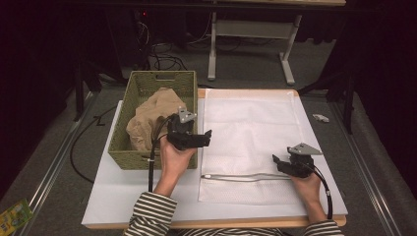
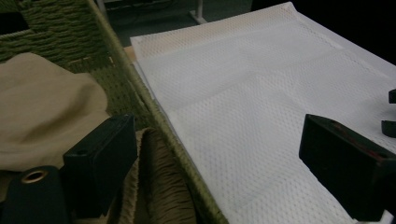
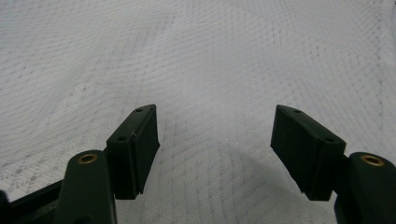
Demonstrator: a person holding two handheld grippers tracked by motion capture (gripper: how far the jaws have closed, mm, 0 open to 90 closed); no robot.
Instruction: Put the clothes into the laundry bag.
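A white mesh laundry bag point(image 1: 248, 135) lies flat on the table, its zipper line point(image 1: 246, 176) near the front edge. A green woven basket point(image 1: 133, 93) to its left holds a crumpled beige cloth point(image 1: 152, 118). My left gripper point(image 1: 205, 136) hovers at the basket's right rim, open and empty; the left gripper view looks along the basket wall point(image 2: 154, 112), with the beige cloth point(image 2: 42, 107) to one side and the mesh bag point(image 2: 243, 93) to the other. My right gripper point(image 1: 276, 161) rests low over the bag's right front part, open, with only mesh point(image 3: 210, 70) between its jaws.
The white table top point(image 1: 105, 196) carries the basket and bag. On the floor, cables point(image 1: 83, 142) run at the left, a desk frame point(image 1: 246, 34) stands behind, and a small white object point(image 1: 320, 117) lies at the right.
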